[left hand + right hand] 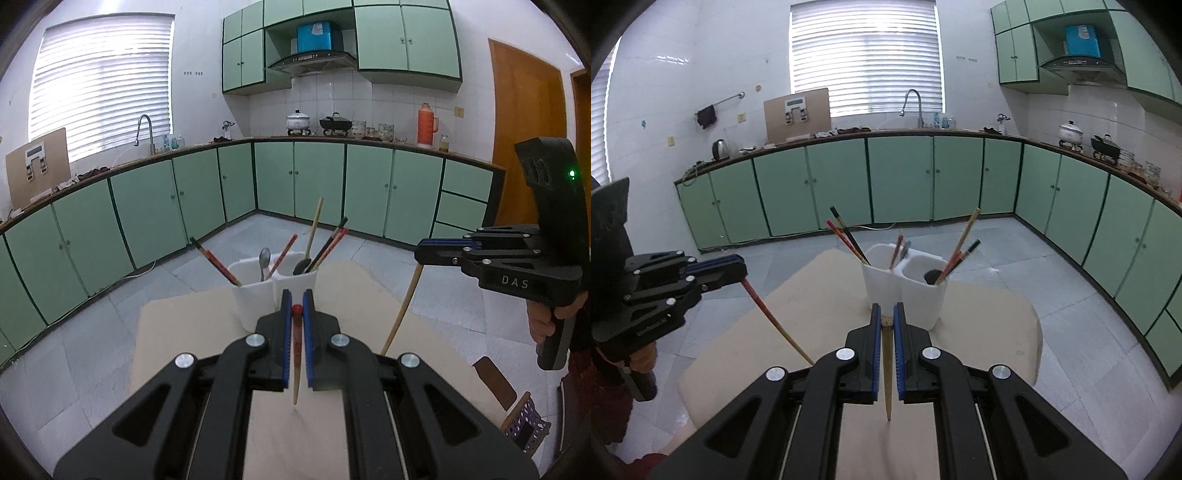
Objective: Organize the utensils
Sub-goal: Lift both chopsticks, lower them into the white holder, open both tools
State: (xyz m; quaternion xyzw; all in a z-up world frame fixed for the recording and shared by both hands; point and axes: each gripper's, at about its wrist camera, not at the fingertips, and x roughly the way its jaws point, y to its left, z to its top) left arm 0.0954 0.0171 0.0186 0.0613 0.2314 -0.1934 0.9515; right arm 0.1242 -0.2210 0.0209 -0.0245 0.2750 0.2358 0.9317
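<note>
While clamped, both tongs on chopsticks.

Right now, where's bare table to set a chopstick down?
Free: the beige table top right of the white holder, and the wide patch left of it, below the left gripper. Crowded: the holder's two compartments, bristling with chopsticks and spoons. The near strip is partly hidden behind the right gripper.
</note>
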